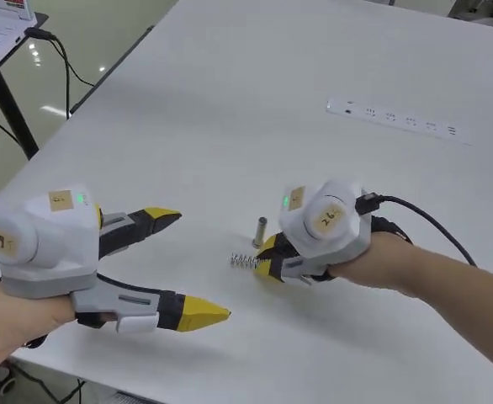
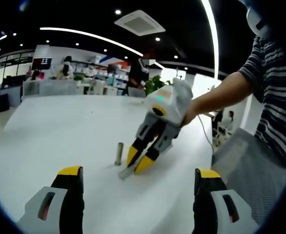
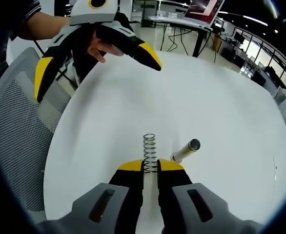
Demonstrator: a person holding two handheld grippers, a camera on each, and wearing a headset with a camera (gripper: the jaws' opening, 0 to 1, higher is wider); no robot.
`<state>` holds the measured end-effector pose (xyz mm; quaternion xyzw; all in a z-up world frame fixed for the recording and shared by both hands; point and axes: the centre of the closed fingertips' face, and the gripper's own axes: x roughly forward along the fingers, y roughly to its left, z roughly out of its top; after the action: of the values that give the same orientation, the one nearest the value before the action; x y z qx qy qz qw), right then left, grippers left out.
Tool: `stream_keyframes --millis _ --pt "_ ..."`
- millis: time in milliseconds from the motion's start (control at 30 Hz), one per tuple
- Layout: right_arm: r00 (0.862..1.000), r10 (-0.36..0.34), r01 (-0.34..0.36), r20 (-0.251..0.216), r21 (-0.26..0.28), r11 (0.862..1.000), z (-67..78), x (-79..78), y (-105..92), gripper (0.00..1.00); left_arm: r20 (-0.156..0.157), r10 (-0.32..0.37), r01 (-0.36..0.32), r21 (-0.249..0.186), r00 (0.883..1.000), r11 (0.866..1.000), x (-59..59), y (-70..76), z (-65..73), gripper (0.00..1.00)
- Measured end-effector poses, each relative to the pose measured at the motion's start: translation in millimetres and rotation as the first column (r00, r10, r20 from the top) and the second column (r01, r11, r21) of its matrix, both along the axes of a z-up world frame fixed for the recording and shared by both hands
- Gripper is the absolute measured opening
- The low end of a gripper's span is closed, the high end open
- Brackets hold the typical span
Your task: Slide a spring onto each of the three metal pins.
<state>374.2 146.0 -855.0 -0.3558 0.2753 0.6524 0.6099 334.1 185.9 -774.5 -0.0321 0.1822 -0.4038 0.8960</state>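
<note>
White and almost bare, the table (image 1: 230, 101) runs away from the person toward a bright open office. The spring (image 3: 150, 151) lies just beside the metal pin (image 3: 185, 150), on the pin's side nearer the person. One end is nipped between the tips of the right claw (image 3: 151, 166) and the free end pokes out past them, low over the table; whether it touches the surface I cannot tell. The pin stands upright on the table and is bare, with no coil round it. As I judge it, the task is at its start: this spring is picked up but not yet threaded, and every pin has yet to get its spring. The next move looks like raising the spring's free end above the pin's top and lining the two up. The right claw is drawn narrow on the spring, its jaws pitched down toward the table close to the pin, with the hand and forearm reaching in from the person's right and a black cable trailing behind. The left claw (image 1: 200, 265) hovers well apart from the pin on the person's left, spread wide and holding nothing, its yellow tips aimed toward the pin. Far beyond the pin a white power strip (image 1: 394, 118) lies flat on the table.
</note>
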Motion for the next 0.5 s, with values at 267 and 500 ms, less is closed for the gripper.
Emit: stream_keyframes --millis 267,500 --pt "1.0 -0.004 0.003 0.01 0.036 0.999 19.8 -4.7 -7.9 0.07 0.007 -0.037 0.037 0.002 0.999 0.999 0.0 -14.4 4.8 0.9" --pt "1.0 -0.013 0.011 0.022 0.062 0.998 39.2 -12.6 -21.1 0.07 0.007 -0.064 0.064 0.003 0.998 0.998 -1.2 -22.1 6.7 0.89"
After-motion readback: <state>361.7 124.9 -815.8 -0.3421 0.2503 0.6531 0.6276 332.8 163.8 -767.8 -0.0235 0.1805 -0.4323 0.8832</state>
